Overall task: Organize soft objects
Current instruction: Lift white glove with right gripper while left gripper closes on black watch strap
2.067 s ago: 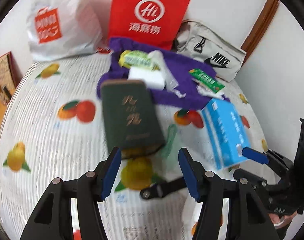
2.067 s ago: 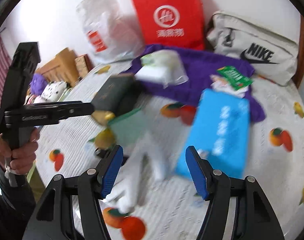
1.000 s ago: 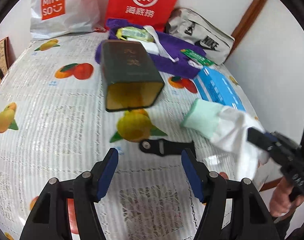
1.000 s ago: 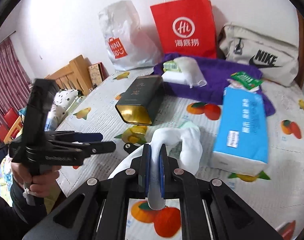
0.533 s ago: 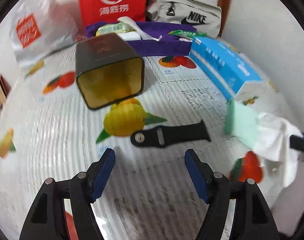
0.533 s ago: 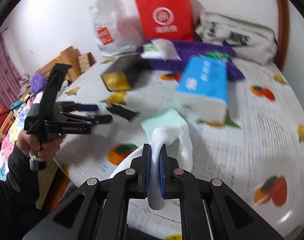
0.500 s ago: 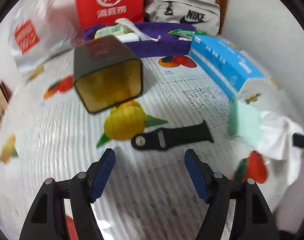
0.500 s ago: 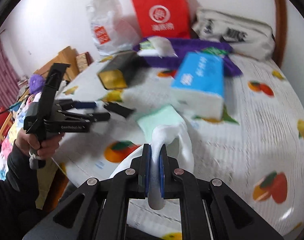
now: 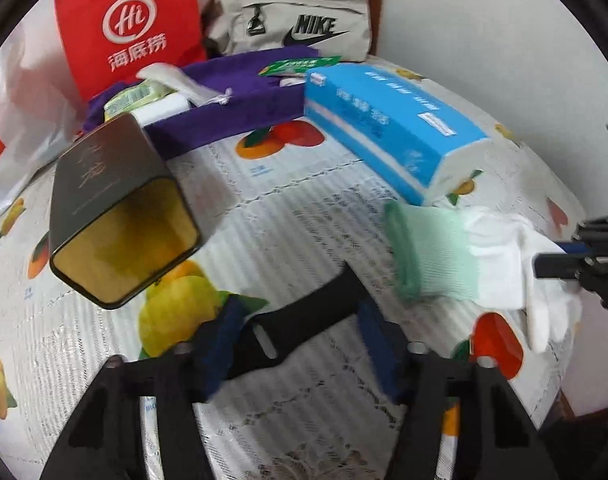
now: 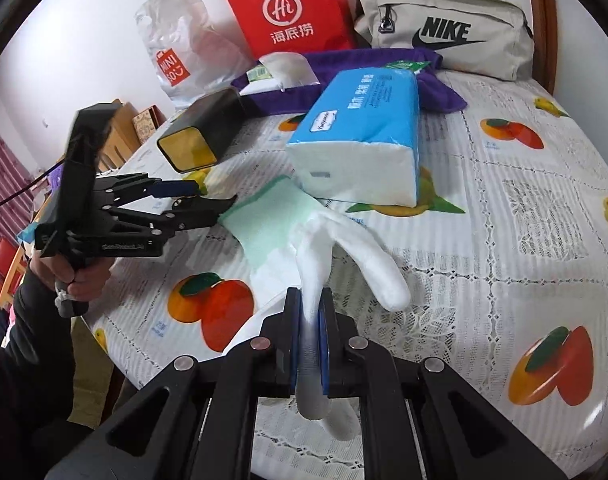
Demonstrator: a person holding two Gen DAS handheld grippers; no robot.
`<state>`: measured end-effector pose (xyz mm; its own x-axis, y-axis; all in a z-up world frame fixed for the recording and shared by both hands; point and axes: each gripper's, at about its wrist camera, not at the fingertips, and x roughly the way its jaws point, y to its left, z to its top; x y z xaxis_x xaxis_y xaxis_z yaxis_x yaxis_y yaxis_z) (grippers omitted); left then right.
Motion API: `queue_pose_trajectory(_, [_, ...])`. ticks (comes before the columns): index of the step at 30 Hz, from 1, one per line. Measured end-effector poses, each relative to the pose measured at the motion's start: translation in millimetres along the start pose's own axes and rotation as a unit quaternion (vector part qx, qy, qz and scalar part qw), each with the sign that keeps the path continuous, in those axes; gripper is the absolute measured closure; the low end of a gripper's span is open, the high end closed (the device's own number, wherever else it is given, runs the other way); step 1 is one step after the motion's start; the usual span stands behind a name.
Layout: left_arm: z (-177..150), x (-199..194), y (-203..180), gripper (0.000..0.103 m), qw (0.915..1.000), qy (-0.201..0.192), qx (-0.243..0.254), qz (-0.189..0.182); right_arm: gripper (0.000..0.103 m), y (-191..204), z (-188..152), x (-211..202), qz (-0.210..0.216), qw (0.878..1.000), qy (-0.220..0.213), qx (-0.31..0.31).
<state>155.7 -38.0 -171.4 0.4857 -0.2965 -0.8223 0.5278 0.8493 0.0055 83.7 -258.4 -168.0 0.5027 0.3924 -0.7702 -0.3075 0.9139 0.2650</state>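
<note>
My right gripper [image 10: 310,330] is shut on a finger of a white glove with a mint-green cuff [image 10: 336,240], which lies on the fruit-print tablecloth; the glove also shows in the left wrist view [image 9: 464,256]. My left gripper [image 9: 299,336] is open, its blue pads on either side of a black watch strap [image 9: 304,320] lying on the cloth. In the right wrist view the left gripper [image 10: 199,196] sits just left of the glove's cuff.
A blue tissue pack [image 10: 364,136] lies behind the glove. A dark tin [image 9: 111,200] lies on its side, open end toward me. A purple cloth [image 9: 239,92] holds small packets. A red bag [image 10: 287,8], white plastic bag [image 10: 179,44] and Nike pouch [image 10: 444,28] line the wall.
My left gripper has moved forward so its open fingers now straddle the black strap. My right gripper has lowered the glove onto the cloth, still holding it.
</note>
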Motion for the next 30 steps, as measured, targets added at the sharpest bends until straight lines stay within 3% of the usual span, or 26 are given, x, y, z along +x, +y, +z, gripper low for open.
queue_pose_trajectory(4, [-6, -7, 4, 0.068, 0.9997, 0.008, -0.023, -0.002, 0.094, -1, 1, -2, -0.007, 1.0, -0.005, 0.001])
queue_pose_trajectory(9, [-19, -19, 8, 0.069, 0.9994, 0.017, -0.031, -0.008, 0.094, -7, -3, 0, -0.023, 1.0, 0.003, 0.003])
queue_pose_trajectory(10, [-20, -20, 8, 0.068, 0.9993, 0.02, -0.031, -0.009, 0.092, -8, -3, 1, -0.022, 1.0, 0.004, 0.005])
queue_pose_trajectory(14, [-15, -16, 7, 0.042, 0.9989, 0.027, -0.027, -0.029, 0.091, -8, -3, 2, -0.018, 1.0, 0.005, 0.005])
queue_pose_trajectory(17, [-10, -8, -6, 0.043, 0.9996, 0.022, 0.014, -0.006, 0.091, -8, -4, 2, -0.017, 1.0, 0.006, 0.004])
queue_pose_trajectory(18, [-8, -6, -9, 0.047, 0.9995, 0.019, 0.02, -0.014, 0.091, -8, -4, 2, -0.016, 1.0, 0.006, 0.006])
queue_pose_trajectory(20, [-3, -6, -11, 0.077, 0.9991, 0.02, 0.024, -0.027, 0.091, -9, -4, 2, -0.016, 1.0, 0.006, 0.008])
queue_pose_trajectory(22, [-1, -7, -10, 0.079, 0.999, 0.026, 0.021, -0.031, 0.09, -9, -4, 3, -0.018, 1.0, 0.005, 0.008])
queue_pose_trajectory(23, [-2, -7, -10, 0.081, 0.999, 0.027, 0.018, -0.03, 0.088, -8, -4, 3, -0.025, 1.0, 0.005, 0.006])
queue_pose_trajectory(26, [-9, -13, -10, 0.081, 0.9989, 0.032, 0.012, -0.031, 0.066, -7, -5, 3, -0.046, 0.999, 0.004, -0.006])
queue_pose_trajectory(28, [-10, -14, -7, 0.073, 0.9984, 0.033, -0.002, -0.047, 0.044, -8, -6, 2, -0.054, 0.999, 0.0, -0.008])
queue_pose_trajectory(30, [-9, -13, -9, 0.068, 0.9983, 0.032, -0.003, -0.049, 0.036, -11, -5, 4, -0.045, 0.999, -0.003, 0.002])
